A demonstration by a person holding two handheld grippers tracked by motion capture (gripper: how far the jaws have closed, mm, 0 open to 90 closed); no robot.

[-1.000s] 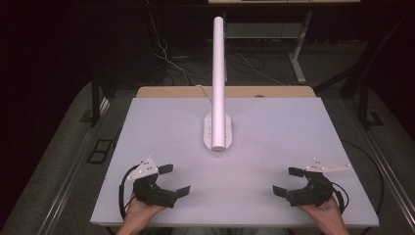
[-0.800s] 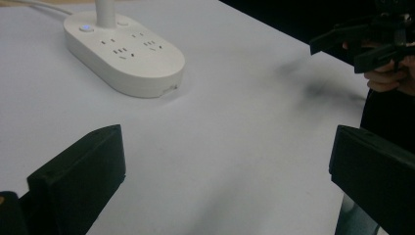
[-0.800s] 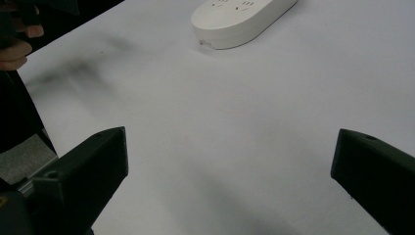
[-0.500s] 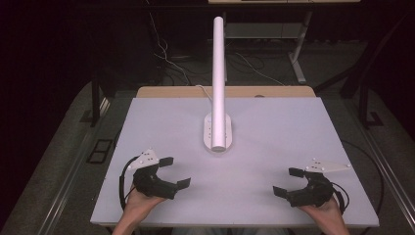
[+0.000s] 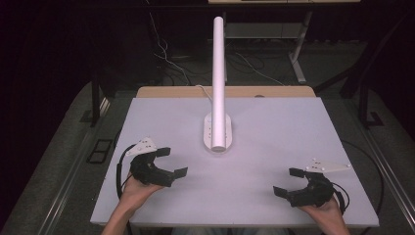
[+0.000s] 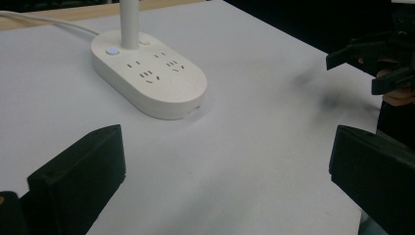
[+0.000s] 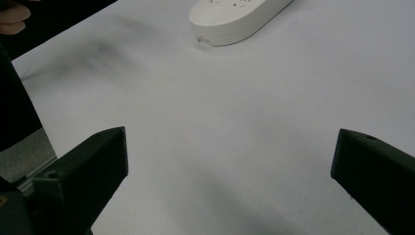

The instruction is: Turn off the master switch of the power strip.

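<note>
both grippers, left (image 5: 171,161) and right (image 5: 288,182), stand with jaws apart, holding nothing. lamp (image 5: 218,129) sits mid-table (image 5: 293,132): likely rigid, base-heavy, smooth; best gripped at the post (image 5: 219,63), low down.

The white power strip (image 7: 240,17) is cut off by the top edge in the right gripper view, its sockets barely showing. In the left gripper view its upright post (image 6: 129,22) runs out of frame, and the socket markings are too small to read.
</note>
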